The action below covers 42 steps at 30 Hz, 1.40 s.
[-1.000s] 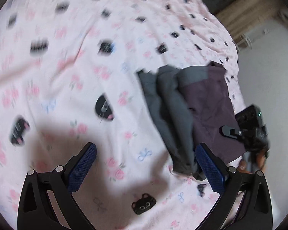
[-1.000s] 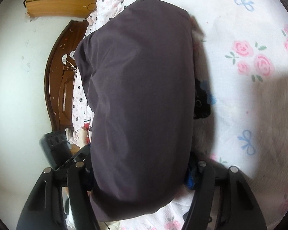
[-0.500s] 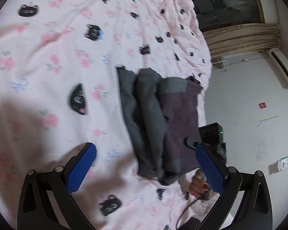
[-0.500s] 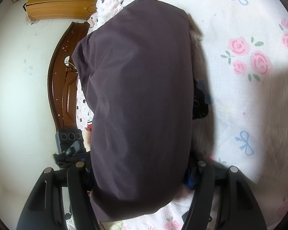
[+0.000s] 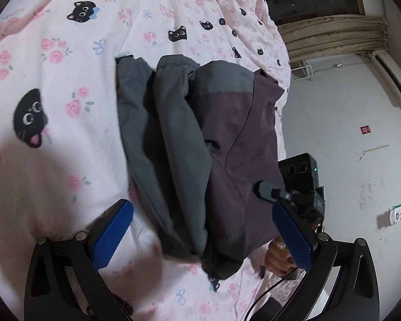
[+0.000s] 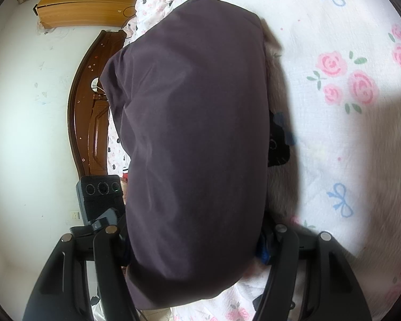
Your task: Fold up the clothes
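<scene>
I see a big bed with a pink sheet (image 5: pixel 66 53) that has roses and black cat faces on it. On the sheet, close to the bed's edge, lies the jacket (image 5: pixel 200 147), gray and dark purple. It is already folded into a long, thick bundle with the gray sleeves laid side by side on top.

I think I am near the last fold, or about to tidy the bundle.

My right gripper (image 6: pixel 197 243) has the purple end of the jacket sitting between its two fingers. The cloth fills the gap, but I cannot tell if the fingers squeeze it or just stand around it.

My left gripper (image 5: pixel 200 238) has its blue pads far apart and holds nothing. The near end of the jacket lies between them.

Next I think I should lower the left gripper, pinch that near end, and fold it over evenly with the right.
</scene>
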Motion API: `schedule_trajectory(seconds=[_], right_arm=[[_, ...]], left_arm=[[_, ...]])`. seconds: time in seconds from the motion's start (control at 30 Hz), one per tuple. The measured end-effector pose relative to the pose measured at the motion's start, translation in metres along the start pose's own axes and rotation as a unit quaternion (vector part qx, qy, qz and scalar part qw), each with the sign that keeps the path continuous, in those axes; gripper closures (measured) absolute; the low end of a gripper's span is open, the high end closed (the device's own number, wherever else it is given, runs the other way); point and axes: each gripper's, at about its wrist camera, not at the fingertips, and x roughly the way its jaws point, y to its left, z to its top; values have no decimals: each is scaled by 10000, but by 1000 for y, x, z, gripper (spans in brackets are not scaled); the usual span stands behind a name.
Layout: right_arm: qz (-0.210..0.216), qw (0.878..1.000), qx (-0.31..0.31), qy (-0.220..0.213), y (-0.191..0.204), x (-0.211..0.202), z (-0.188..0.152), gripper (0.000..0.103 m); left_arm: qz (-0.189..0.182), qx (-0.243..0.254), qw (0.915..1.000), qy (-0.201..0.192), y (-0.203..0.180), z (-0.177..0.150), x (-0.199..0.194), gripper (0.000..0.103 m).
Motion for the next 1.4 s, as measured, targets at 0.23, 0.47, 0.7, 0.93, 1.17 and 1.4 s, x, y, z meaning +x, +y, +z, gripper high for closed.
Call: schedule_trajectory(seconds=[0.23,0.47,0.7,0.93,1.17,1.4], right_arm=[[56,10000,4,-3,0,4,6,36],[150,9999,-11,-16,2,5,11,36],[247,9997,-41,-59,2,5,12,36],[455,9988,75,-180,1,4,17,38],[501,9984,28,-272,11,9,23,40],[626,9968,-232,-437,33,-22,13,41]], left_arm=[[-7,163,9998,106,-14,9,13,1],[32,356,9993,135,-3,4,14,3],[7,573,9983,142,-18,4,29,24],[-371,644,9971,131,-28,13,31,75],[-405,758,9963,70,-34,16,28,80],[-448,1129,9926,-60,-61,15,11,81]])
